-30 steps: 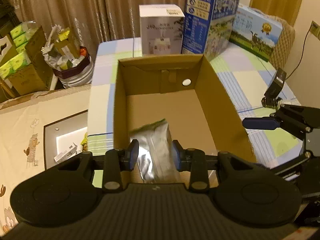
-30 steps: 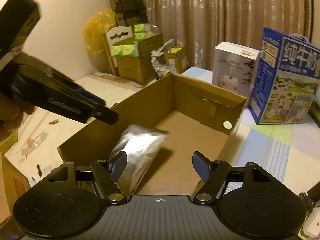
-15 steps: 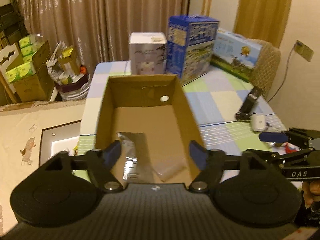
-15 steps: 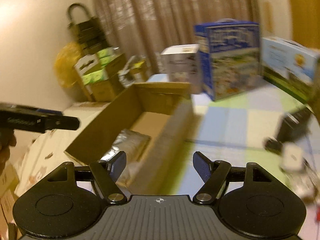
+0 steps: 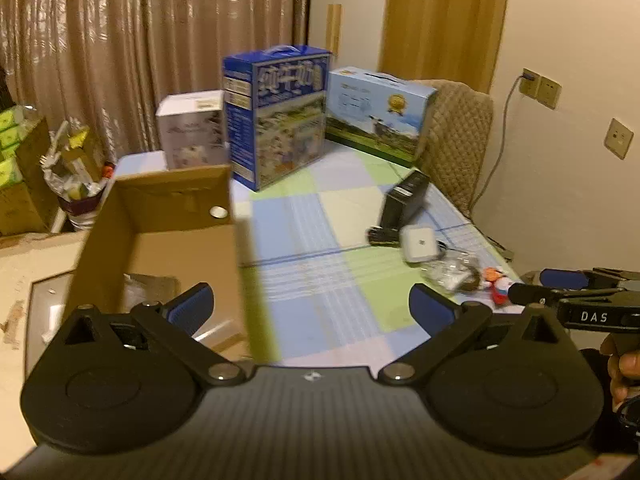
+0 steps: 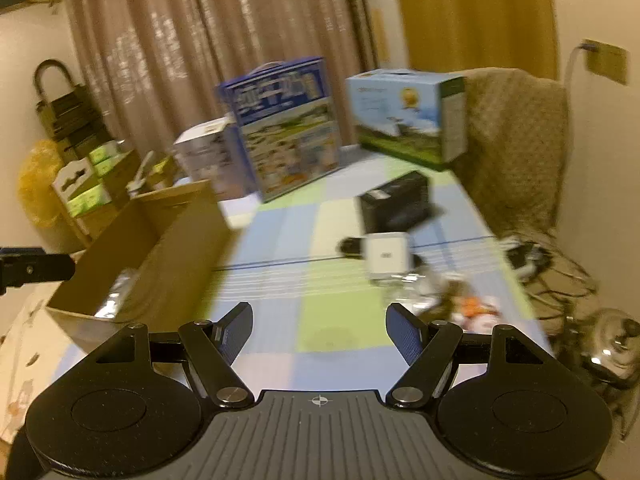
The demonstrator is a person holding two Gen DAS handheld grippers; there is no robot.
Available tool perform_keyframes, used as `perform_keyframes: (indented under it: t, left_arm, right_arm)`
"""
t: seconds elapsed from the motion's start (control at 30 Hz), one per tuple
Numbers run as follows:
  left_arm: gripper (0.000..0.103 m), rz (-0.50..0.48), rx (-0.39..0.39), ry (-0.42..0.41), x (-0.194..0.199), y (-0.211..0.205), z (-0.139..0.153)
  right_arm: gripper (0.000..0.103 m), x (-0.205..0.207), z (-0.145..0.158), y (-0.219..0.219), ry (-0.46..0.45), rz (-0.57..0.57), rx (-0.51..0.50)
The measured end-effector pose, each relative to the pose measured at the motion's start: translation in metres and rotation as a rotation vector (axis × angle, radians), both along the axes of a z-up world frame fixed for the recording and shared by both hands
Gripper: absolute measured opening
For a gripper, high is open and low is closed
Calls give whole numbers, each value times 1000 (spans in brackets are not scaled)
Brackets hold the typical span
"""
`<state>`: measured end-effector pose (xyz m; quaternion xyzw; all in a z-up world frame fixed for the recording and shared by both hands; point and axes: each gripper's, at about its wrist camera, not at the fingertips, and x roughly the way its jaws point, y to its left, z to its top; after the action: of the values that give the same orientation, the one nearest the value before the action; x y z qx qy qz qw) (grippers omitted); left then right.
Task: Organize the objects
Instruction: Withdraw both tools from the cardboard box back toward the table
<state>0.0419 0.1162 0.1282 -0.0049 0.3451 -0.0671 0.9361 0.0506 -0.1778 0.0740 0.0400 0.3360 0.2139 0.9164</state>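
1. Since a second ago, both views have swung away from the open brown cardboard box (image 5: 160, 236) toward the checked tablecloth (image 5: 320, 240); the crinkled silver foil pouch (image 5: 148, 292) that sat between the left gripper's pads then now lies loose on the box floor, near its front wall.
2. On the left gripper (image 5: 311, 307), the jaws are opening and stand wide apart, with nothing between the blue ribbed pads, only cloth beneath.
3. On the right gripper (image 6: 320, 330), the black fingers sit moderately apart and empty, angled down over a pale green square of the cloth.
4. In the left view the right gripper shows at the right edge as a black bar, with fingers of the person's hand (image 5: 620, 368) curled round its handle.
5. The box is plain corrugated card, rectangular, with tall walls and a small round white disc on its far wall.
6. Behind it stand a white square carton (image 5: 192, 132), a tall glossy blue milk carton with a carry handle (image 5: 280, 116) and a long pale-blue printed carton (image 5: 380, 112), close together in a row.
7. On the right side of the cloth lie a black rectangular device (image 6: 396, 200), tilted, a small white square block (image 6: 386, 258) just before it, and a blurred heap of clear wrapping with something orange (image 6: 472, 308).
8. A quilted tan cover (image 6: 516, 140) drapes the chair behind the table.
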Motion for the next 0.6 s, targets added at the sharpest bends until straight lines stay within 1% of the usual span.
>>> perform_keyframes:
  t: [0.17,0.37,0.6]
  left_arm:
    - [102,7,-42,15,5,-31,-19]
    - [102,-8,-14,40,11,-66,-34]
    - [102,-33,-10,57,13,-86,-43]
  right_arm:
    - [71,-6,-1,-42,-8,-66,-4]
    - [71,-5,-4,-74,2,-116,18]
    - [71,-5,-6,-99,11,-165,38]
